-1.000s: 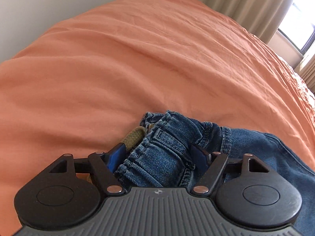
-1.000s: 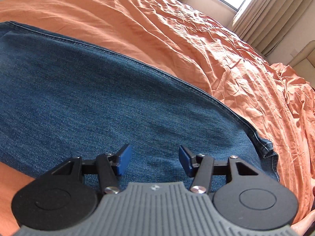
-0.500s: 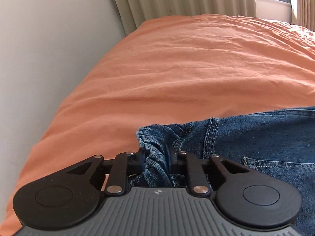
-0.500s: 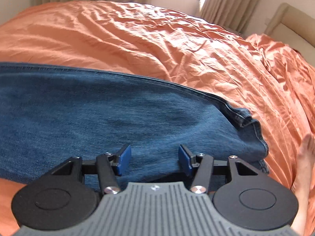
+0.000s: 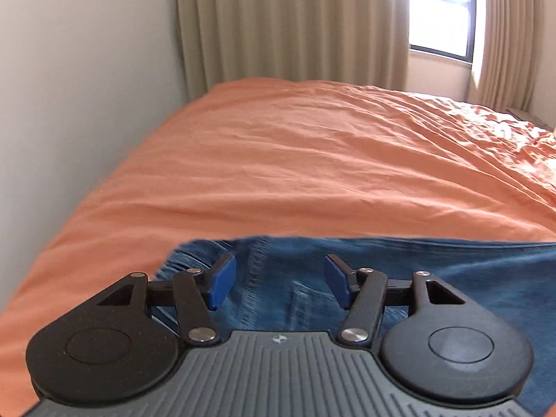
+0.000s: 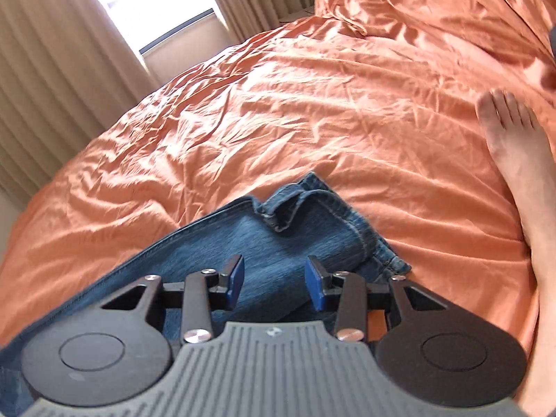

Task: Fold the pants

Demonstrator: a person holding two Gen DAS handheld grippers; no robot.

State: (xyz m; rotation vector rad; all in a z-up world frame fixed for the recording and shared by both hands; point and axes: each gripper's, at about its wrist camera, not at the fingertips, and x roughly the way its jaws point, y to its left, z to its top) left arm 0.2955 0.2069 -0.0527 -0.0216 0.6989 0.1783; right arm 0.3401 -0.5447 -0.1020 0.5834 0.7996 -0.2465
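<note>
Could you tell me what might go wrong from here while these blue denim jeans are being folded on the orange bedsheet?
The right gripper is closing above the blue denim jeans near the rumpled hem; it might pinch only one layer, or catch the wrinkled orange bedsheet too. The left gripper is opening with nothing clamped, so the waist end may slump. A bare foot lies beside the hem and could get bumped.

Each claw, left [image 5: 279,281] and right [image 6: 274,283], has a ribbed grey housing, black round-ended linkage arms with silver screws, and blue pads [image 5: 219,286]. A bare foot [image 6: 510,146] shows beyond the right claw.
</note>
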